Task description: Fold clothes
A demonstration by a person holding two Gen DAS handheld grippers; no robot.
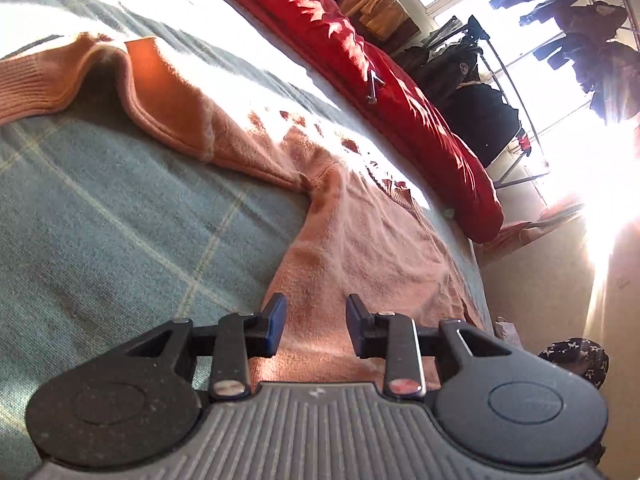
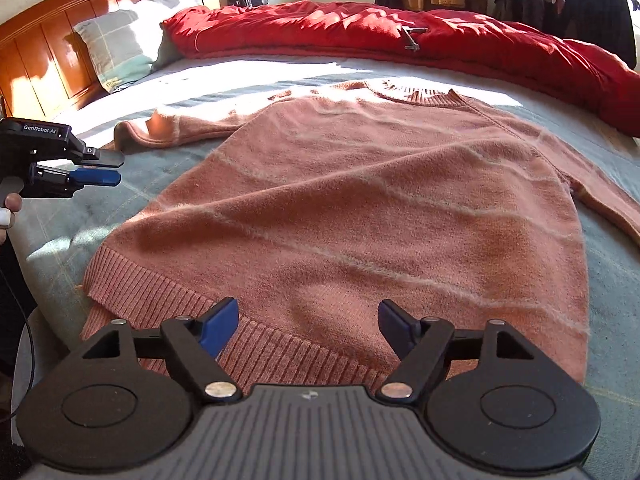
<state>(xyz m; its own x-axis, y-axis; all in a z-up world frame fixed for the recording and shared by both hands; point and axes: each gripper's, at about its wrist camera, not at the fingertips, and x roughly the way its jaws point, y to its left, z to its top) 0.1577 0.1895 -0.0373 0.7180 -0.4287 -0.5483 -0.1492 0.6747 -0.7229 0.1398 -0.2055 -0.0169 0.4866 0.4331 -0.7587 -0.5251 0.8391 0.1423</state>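
Right wrist view: pink sweater flat on bed, hem nearest, collar far. Right tool spread, empty, right over hem; left tool slightly parted, empty, beside left sleeve.

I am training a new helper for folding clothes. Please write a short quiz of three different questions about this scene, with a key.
1. True or false: the salmon-pink knitted sweater lies spread flat on the grey-green checked bed cover.
2. What lies beyond the sweater's collar? A) red quilted duvet B) blue towel C) white basket
3. Complete: the right gripper hovers open above the sweater's ribbed ____.

Key: 1 true; 2 A; 3 hem
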